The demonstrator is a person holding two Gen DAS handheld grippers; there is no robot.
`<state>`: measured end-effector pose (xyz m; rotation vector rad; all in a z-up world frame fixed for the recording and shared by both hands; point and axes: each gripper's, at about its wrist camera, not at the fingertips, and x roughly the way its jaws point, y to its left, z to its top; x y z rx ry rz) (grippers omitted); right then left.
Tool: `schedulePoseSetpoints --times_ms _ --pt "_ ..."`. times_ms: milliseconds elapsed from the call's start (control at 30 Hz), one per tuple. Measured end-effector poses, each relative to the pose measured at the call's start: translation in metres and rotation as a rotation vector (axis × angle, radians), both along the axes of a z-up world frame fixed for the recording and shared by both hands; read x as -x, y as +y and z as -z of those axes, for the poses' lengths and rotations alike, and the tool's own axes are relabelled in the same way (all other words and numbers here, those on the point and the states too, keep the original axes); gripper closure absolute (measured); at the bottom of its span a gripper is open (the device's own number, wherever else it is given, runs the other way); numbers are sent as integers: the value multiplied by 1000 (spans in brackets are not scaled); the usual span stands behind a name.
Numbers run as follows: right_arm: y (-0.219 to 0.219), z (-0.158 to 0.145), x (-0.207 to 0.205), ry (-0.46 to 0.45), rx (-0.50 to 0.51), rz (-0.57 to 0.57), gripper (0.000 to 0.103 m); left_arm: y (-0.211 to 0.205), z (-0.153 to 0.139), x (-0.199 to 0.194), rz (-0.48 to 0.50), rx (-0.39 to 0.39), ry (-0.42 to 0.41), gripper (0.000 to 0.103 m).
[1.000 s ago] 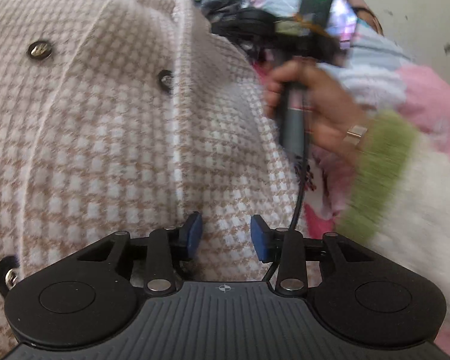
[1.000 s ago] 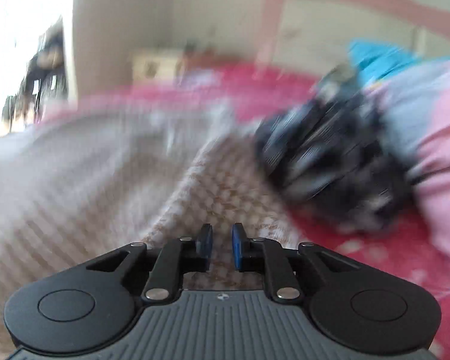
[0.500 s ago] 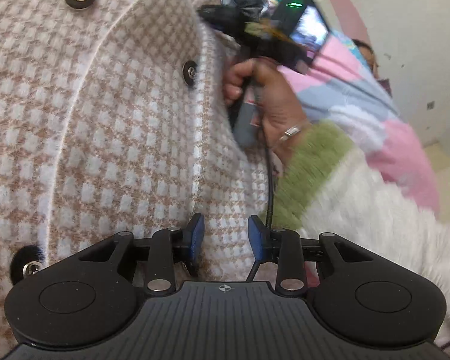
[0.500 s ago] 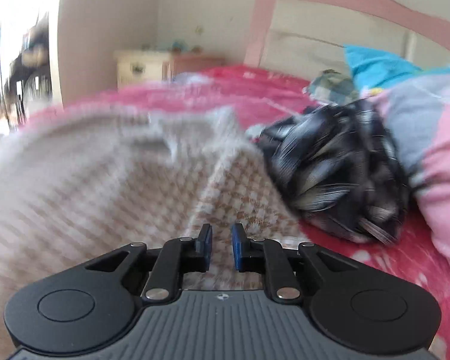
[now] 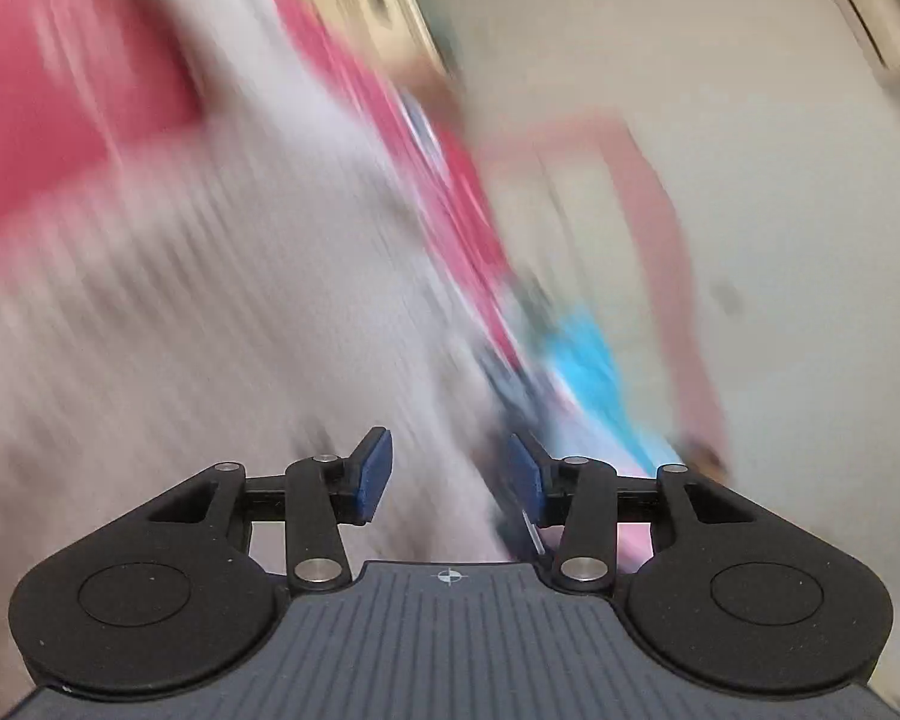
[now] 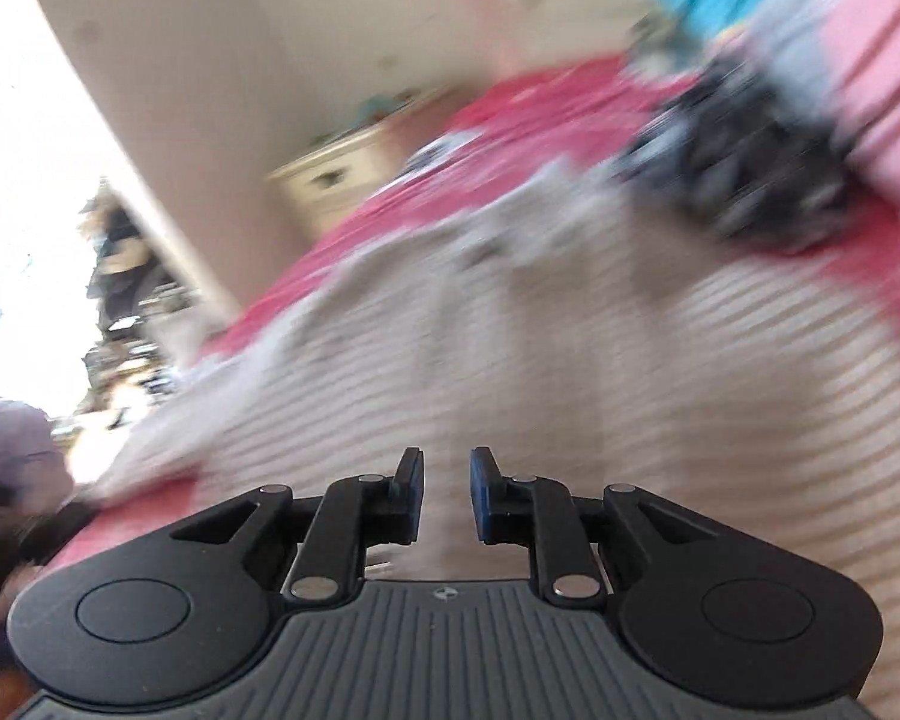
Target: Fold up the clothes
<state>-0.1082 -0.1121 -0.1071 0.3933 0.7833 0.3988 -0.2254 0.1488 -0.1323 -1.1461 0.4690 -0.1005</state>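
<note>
Both views are heavily motion-blurred. The beige and white checked coat (image 5: 240, 330) fills the left and middle of the left wrist view as streaks. My left gripper (image 5: 448, 471) is open above it, with nothing held between its blue pads. In the right wrist view the same coat (image 6: 630, 390) lies spread over the bed, a lengthwise fold running towards my right gripper (image 6: 447, 492). That gripper's jaws stand a narrow gap apart just over the cloth, and I see nothing pinched between them.
The pink bedsheet (image 6: 390, 204) shows beyond the coat. A dark patterned garment (image 6: 744, 174) lies bunched at the right, with blue cloth (image 5: 588, 360) and pink bedding near it. A cream nightstand (image 6: 342, 174) and the pink headboard (image 5: 660, 210) stand by the wall.
The left gripper has swung fast up off the coat towards the wall; the hand and other gripper have left its view. The right gripper's jaws have parted slightly and its view has tilted.
</note>
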Motion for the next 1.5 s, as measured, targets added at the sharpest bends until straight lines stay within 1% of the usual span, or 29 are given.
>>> schedulePoseSetpoints --times_ms 33,100,133,200,267,333,400,433,467,500,533,600,667,733,767,833,933,1000,1067,1100,1133,1167,1200,1267,1333,1367,1400,1467,1500 --pt "20 1 -3 11 -19 -47 84 22 -7 -2 -87 -43 32 56" --pt "63 1 -14 19 -32 -126 84 64 -17 -11 -232 -80 108 54" --pt "82 -1 -24 12 -25 -152 84 87 -20 -17 -308 -99 167 54" --pt "122 -5 -42 -1 -9 -203 84 129 -21 -33 -449 -89 326 54" --pt "162 -8 -60 -15 6 -254 84 167 -21 -46 -606 -6 487 54" --pt "201 -13 -80 -39 29 -296 84 193 -23 -57 -672 -3 536 54" --pt "240 -18 -98 -106 63 -308 84 212 -32 -63 -741 -49 527 53" --pt "257 -17 -106 -136 83 -314 84 221 -37 -65 -775 -71 524 49" --pt "273 -11 -113 -155 110 -325 84 234 -35 -65 -804 -71 547 47" --pt "288 -4 -119 -167 141 -338 82 240 -29 -69 -813 -58 571 47" --pt "302 10 -125 -142 186 -361 79 248 -23 -72 -821 -44 596 47" --pt "322 48 -135 -59 275 -399 79 270 -8 -81 -806 -33 652 47" --pt "319 57 -129 -92 272 -402 79 283 -1 -95 -804 -28 687 47" --pt "315 60 -123 -127 258 -406 79 298 8 -98 -770 -15 673 47" --pt "314 61 -123 -125 249 -411 79 300 12 -95 -759 -7 667 42" --pt "309 63 -127 -108 219 -412 79 309 18 -99 -715 -23 661 36" --pt "303 64 -130 -90 192 -412 79 308 18 -104 -732 -91 648 36" --pt "303 65 -130 -96 205 -417 79 305 14 -114 -733 -160 670 36" --pt "306 63 -129 -100 229 -422 79 304 11 -123 -740 -222 690 53" --pt "308 61 -128 -99 242 -422 79 303 9 -126 -745 -248 698 56" --pt "309 60 -127 -100 255 -425 79 302 8 -129 -750 -275 705 65" --pt "311 60 -127 -101 268 -429 79 298 3 -130 -747 -307 694 81" --pt "313 60 -126 -102 282 -434 79 295 -2 -131 -743 -339 682 86" --pt "317 58 -127 -98 312 -451 79 289 -12 -133 -736 -403 659 88" --pt "320 53 -135 -46 316 -463 79 279 -31 -132 -701 -479 609 88" --pt "316 49 -141 5 284 -453 79 271 -48 -129 -670 -517 564 88" --pt "304 44 -147 72 201 -426 79 262 -66 -126 -637 -556 518 88" --pt "269 35 -153 189 -18 -360 79 233 -105 -119 -534 -649 397 89" --pt "247 28 -150 207 -110 -326 79 218 -125 -116 -481 -694 336 89"
